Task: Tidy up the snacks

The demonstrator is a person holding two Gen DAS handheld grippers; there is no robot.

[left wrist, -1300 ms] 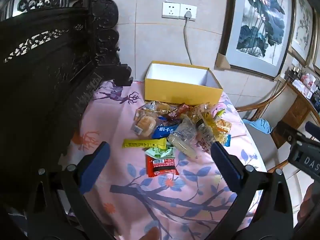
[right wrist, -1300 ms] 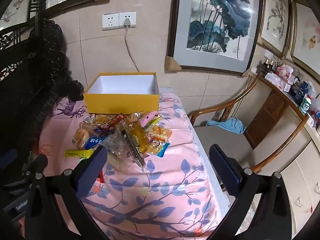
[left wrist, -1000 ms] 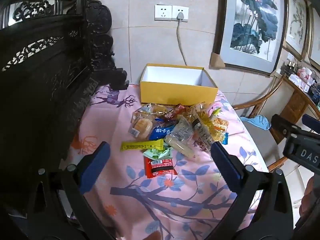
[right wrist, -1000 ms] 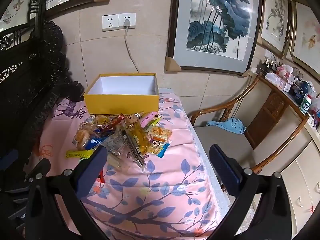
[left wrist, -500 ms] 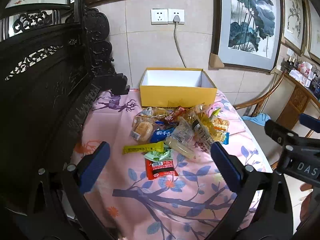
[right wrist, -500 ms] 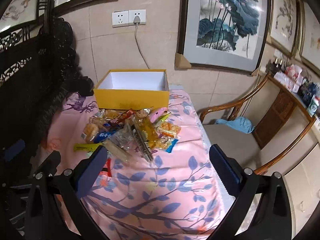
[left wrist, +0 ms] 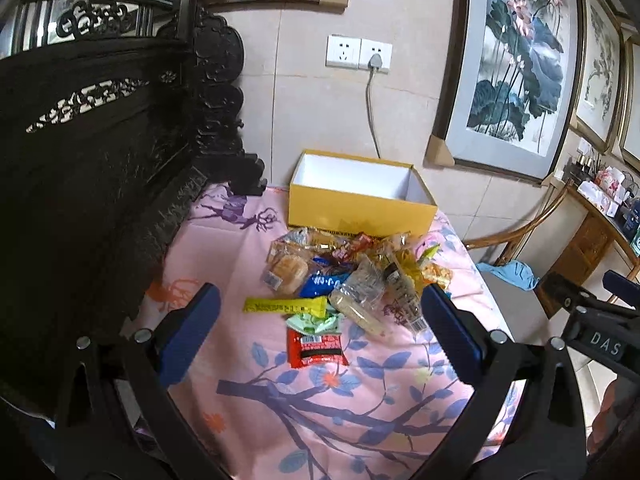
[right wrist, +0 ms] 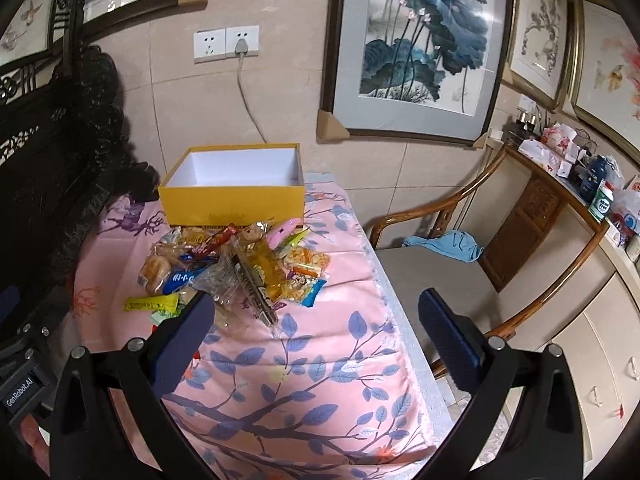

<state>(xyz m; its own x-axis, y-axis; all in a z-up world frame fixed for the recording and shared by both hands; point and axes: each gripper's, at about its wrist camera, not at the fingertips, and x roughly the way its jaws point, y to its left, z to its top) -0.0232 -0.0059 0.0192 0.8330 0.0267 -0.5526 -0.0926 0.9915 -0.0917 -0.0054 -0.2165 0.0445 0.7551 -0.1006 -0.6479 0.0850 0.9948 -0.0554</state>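
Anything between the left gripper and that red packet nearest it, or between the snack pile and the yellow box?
Nothing visible blocks the left gripper from the red packet. The snack pile lies directly against the open, empty yellow box.

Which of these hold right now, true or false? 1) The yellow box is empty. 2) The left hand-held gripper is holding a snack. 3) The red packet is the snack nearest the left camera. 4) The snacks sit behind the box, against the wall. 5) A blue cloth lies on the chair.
1) True: the yellow box shows only its white inside.
2) False: the left hand-held gripper is open and holds nothing.
3) True: the red packet lies at the near edge of the pile.
4) False: the snacks lie in front of the box.
5) True: the blue cloth lies on the chair seat.
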